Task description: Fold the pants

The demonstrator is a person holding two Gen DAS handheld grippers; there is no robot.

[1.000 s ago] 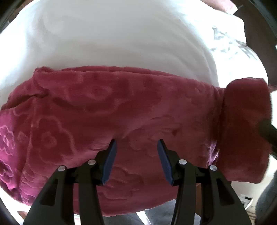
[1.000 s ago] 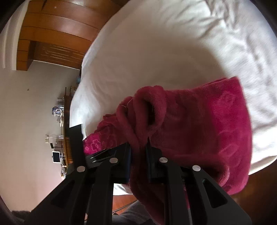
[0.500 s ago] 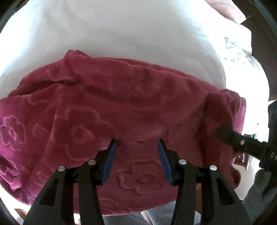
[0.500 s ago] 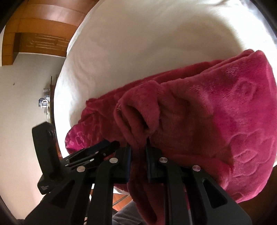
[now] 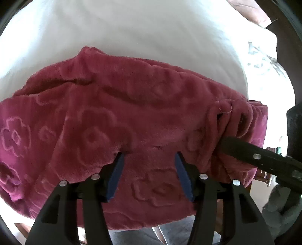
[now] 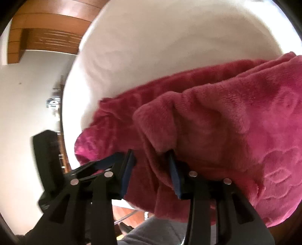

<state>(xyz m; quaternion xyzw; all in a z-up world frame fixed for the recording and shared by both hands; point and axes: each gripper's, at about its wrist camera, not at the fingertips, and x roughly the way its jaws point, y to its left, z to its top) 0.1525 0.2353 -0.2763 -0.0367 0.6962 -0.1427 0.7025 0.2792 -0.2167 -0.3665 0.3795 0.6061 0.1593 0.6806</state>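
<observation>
The magenta fleece pants [image 5: 117, 116], embossed with flowers, lie folded across the near edge of the white bed [image 5: 151, 34]. My left gripper [image 5: 149, 156] points steeply down onto their middle. Its jaws are opening and the blue pads stand apart, fabric beneath and between them. In the left wrist view my right gripper [image 5: 254, 156] reaches in from the right at the gathered waistband [image 5: 232, 120]. In its own view the right gripper [image 6: 150, 156] is opening too; a fold of the pants [image 6: 226, 116] hangs loose between its parted pads.
White sheet [image 6: 169, 47] stretches beyond the pants. A pink pillow [image 5: 253, 11] and a patterned white cloth [image 5: 264, 62] lie at the far right. Wooden panelling [image 6: 47, 37] and a pale wall [image 6: 28, 103] stand left of the bed. A person's grey clothing [image 6: 160, 231] is below the grippers.
The right gripper, earlier shut on the waistband fold, has parted its pads. The pants have come down onto the bed and fill more of both views. The left pads stand slightly wider.
</observation>
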